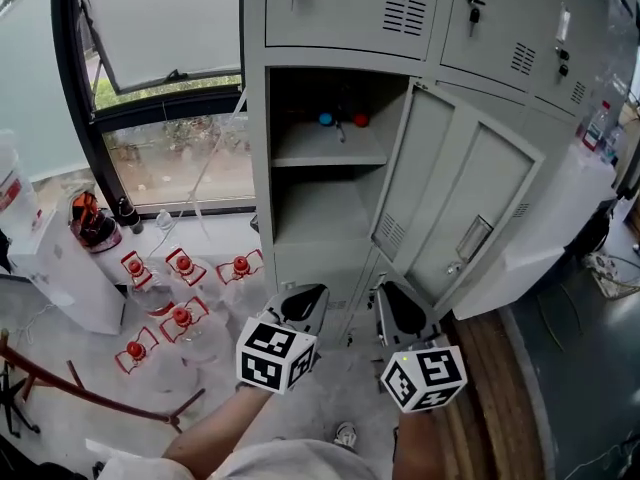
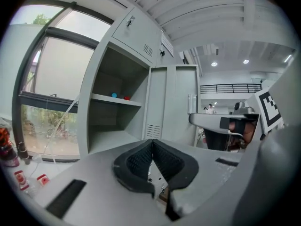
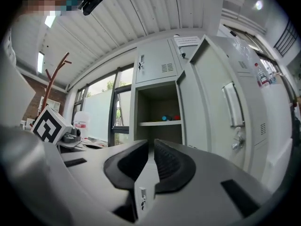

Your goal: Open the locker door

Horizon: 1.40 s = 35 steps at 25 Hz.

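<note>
The grey locker (image 1: 325,148) stands with its door (image 1: 455,208) swung out to the right, the handle (image 1: 473,238) facing me. A blue and a red object (image 1: 326,119) lie on its inner shelf. My left gripper (image 1: 300,303) hovers low in front of the locker, its pads meeting at the tips with nothing between them (image 2: 152,142). My right gripper (image 1: 398,306) is beside it, below the door's lower edge, touching nothing. A narrow slit shows between its pads (image 3: 151,145), and they hold nothing. The right gripper view shows the door (image 3: 216,102) and its handle (image 3: 233,105) at the right.
Several water jugs with red caps (image 1: 180,318) stand on the floor at the left, by a white cabinet (image 1: 60,268) and the window (image 1: 170,158). A wooden rack (image 1: 90,393) lies at the lower left. More lockers (image 1: 500,28) and a white panel (image 1: 540,238) are at the right.
</note>
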Motion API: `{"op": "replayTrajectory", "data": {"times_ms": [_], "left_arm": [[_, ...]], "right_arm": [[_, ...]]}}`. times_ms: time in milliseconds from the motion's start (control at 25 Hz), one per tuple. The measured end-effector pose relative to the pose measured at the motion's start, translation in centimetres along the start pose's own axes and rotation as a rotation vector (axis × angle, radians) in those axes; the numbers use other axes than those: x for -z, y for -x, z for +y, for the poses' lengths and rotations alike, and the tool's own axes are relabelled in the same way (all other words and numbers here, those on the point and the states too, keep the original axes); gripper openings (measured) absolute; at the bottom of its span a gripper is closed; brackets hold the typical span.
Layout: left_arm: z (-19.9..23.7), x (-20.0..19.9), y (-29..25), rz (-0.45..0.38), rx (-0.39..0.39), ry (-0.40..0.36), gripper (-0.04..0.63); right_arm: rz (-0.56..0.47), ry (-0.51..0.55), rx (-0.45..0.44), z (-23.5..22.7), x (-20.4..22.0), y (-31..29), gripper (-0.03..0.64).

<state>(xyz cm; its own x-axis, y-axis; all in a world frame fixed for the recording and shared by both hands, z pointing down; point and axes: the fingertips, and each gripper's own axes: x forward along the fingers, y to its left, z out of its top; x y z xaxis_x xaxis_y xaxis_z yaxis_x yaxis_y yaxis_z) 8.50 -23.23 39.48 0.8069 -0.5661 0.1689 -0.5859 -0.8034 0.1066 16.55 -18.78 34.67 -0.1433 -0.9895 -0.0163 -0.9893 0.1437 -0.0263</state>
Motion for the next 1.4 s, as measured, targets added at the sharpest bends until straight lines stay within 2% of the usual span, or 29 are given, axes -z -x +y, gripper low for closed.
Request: {"op": "replayTrajectory", "data": {"times_ms": [400, 840, 1400], "left_arm": [[4.0, 0.3, 4.8, -0.013, -0.074, 0.010, 0.008], [6.1, 0.8, 8.0, -0.015, -0.093, 0.008, 0.008], [6.2, 1.1, 8.3, -0.020, -0.073, 0.020, 0.008]], "right_arm": [[0.045, 0.007, -0.081, 6.6, 1.2, -2.3, 0.011], [0.069, -0.012, -0.110, 10.4, 2.0, -2.6, 0.003], [0.076, 0.000, -0.102, 11.1, 2.4, -2.1, 0.003]]}}
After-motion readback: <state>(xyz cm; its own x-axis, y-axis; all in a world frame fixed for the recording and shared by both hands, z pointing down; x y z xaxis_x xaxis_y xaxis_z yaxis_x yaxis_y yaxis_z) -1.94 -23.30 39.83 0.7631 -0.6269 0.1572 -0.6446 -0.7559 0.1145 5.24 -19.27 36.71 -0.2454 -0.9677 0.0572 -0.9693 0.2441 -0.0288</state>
